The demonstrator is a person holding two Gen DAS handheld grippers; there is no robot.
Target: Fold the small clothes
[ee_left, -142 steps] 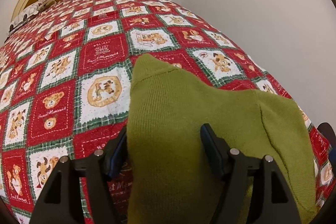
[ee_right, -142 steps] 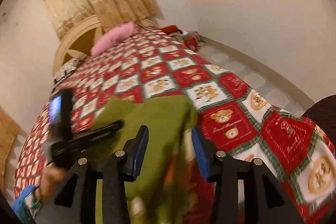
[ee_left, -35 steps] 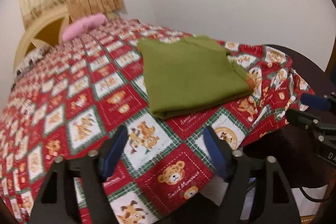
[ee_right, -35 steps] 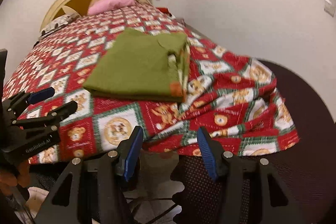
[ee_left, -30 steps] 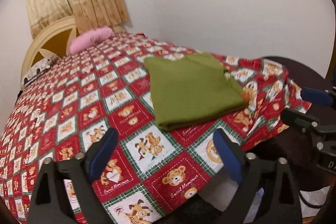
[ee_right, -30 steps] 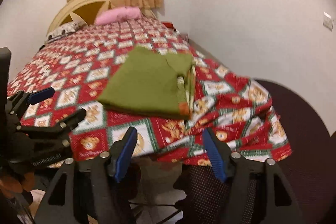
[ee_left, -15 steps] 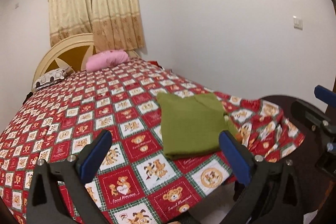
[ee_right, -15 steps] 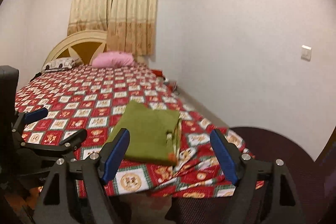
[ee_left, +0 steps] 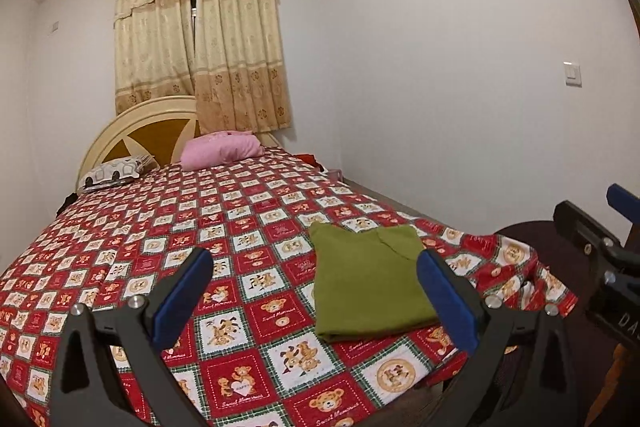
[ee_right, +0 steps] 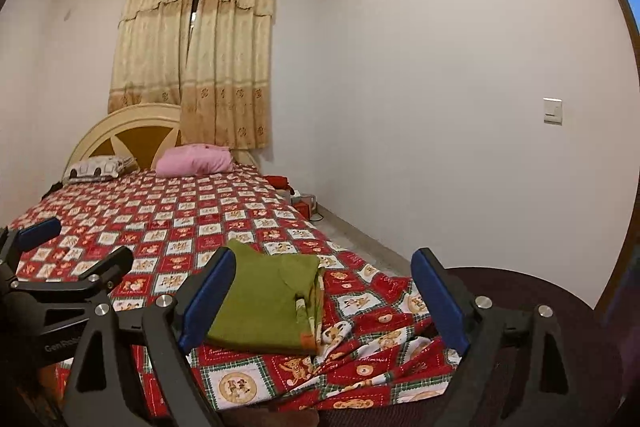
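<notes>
Folded green shirt (ee_left: 370,287) lies on bed (ee_left: 168,247), apparently well beyond both claws: left (ee_left: 316,301) and right (ee_right: 324,301) spread wide, empty.

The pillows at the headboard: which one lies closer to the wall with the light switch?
The pink pillow; the white patterned pillow lies on its other side, farther from that wall.
</notes>
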